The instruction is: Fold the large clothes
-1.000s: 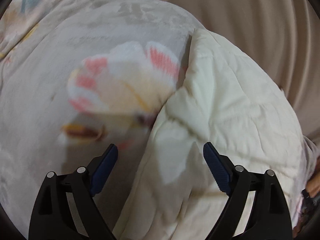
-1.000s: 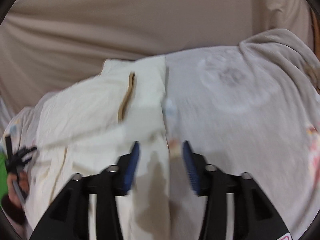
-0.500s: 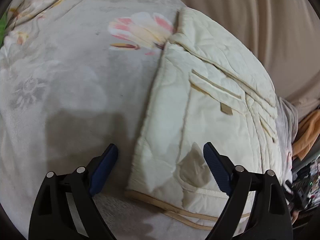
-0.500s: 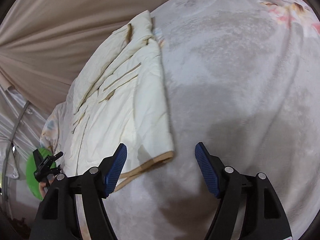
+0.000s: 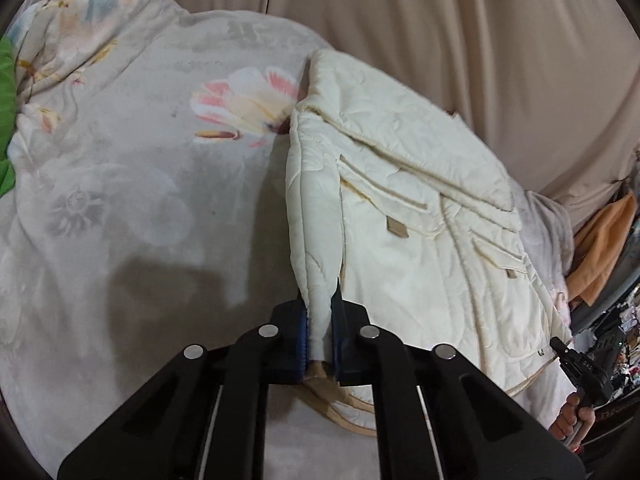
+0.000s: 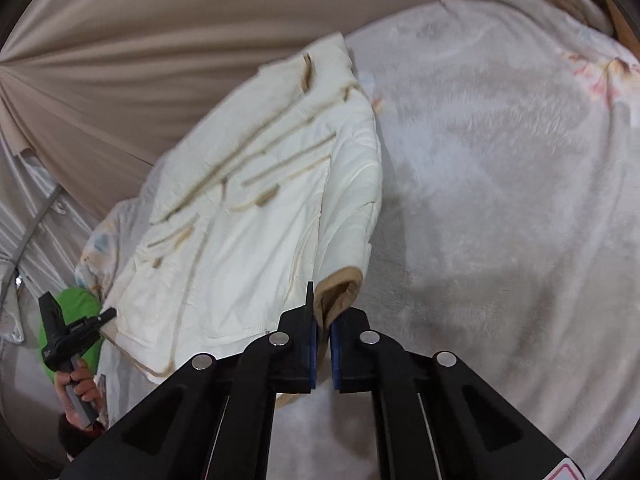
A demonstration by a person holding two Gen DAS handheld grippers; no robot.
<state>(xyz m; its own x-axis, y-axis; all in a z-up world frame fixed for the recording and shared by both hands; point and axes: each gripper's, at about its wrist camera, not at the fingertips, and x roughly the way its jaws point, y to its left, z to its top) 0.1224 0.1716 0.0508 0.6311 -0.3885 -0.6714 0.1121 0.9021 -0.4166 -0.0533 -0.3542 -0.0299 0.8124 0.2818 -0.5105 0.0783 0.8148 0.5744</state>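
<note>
A cream quilted jacket (image 5: 420, 240) with tan trim lies on a pale floral blanket (image 5: 120, 200); it also shows in the right wrist view (image 6: 248, 216). My left gripper (image 5: 320, 340) is shut on the jacket's near left hem corner and lifts that edge. My right gripper (image 6: 323, 336) is shut on the tan-trimmed hem corner (image 6: 340, 292) at the jacket's near right side. The other gripper shows in each view, at the right edge of the left wrist view (image 5: 580, 368) and at the left of the right wrist view (image 6: 68, 336).
Beige draped fabric (image 5: 440, 20) hangs behind the blanket and fills the back of the right wrist view (image 6: 140, 40). A green object (image 5: 6, 120) sits at the far left. Orange cloth (image 5: 600, 248) and clutter lie at the right edge.
Both grippers were open half a second ago. Now each has closed on a near hem corner of the jacket and raised it slightly off the blanket.
</note>
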